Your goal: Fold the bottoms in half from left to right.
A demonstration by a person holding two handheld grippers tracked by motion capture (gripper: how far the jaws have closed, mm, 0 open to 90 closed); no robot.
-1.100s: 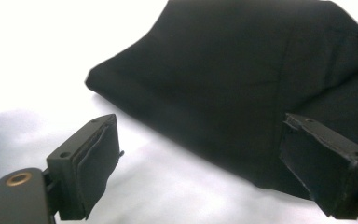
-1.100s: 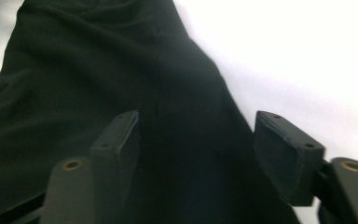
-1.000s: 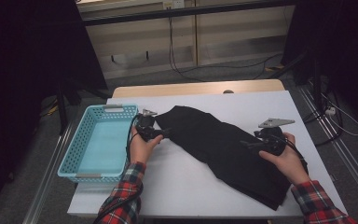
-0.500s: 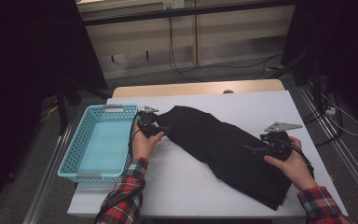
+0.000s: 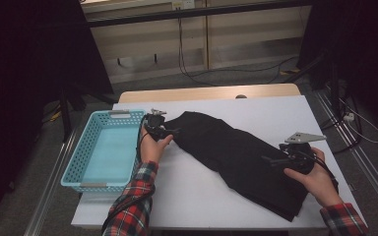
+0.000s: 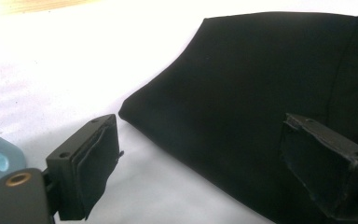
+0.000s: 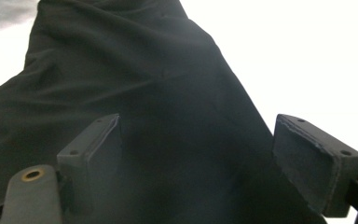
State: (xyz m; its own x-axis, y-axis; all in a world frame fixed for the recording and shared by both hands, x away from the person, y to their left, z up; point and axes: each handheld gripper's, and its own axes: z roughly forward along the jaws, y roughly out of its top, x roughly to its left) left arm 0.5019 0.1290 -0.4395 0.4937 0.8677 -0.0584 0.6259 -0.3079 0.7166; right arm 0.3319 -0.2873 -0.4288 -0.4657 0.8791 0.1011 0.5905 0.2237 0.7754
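Observation:
A black garment [image 5: 236, 157] lies stretched diagonally across the white table [image 5: 202, 196], from the far left down to the near right. My left gripper [image 5: 173, 132] is at its far-left end, open, with the cloth's edge [image 6: 261, 93] lying between and beyond the jaws and neither pad pressing on it. Over the garment's near-right part is my right gripper [image 5: 268, 160], also open. Its jaws have just been opening, and they stand wide above the dark cloth [image 7: 144, 93] without pinching it. My left gripper [image 6: 200, 135] and right gripper [image 7: 196, 126] each show two black pads set well apart.
A light blue mesh basket [image 5: 78, 162] stands at the table's left edge, just beside my left hand. A wooden strip [image 5: 206, 92] runs along the far edge. Cables lie on the floor beyond and to the right of the table.
My right hand has slid rightward along the garment toward the table's right edge. The left hand has stayed where it was.

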